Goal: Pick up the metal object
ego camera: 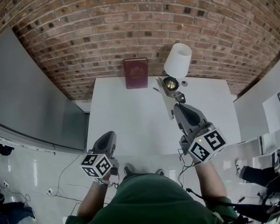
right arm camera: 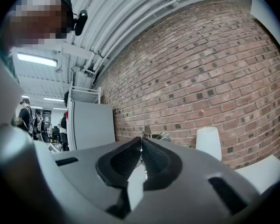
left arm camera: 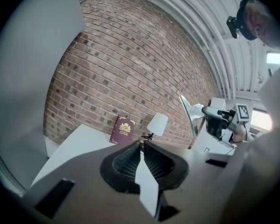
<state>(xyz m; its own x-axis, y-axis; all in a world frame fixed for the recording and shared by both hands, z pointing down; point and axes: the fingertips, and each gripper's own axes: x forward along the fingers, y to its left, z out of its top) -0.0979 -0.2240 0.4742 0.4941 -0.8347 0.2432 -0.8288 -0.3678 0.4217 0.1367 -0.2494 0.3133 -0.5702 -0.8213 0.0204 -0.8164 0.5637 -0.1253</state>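
R gripper clamped on metal object, aloft over white table by lamp; L gripper jaws together, apparently empty.

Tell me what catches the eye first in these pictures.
The right claw is shut on a flat metal object, held up over the far side of the white table. At the back a red book stands against the brick wall, with a white lamp to its right.
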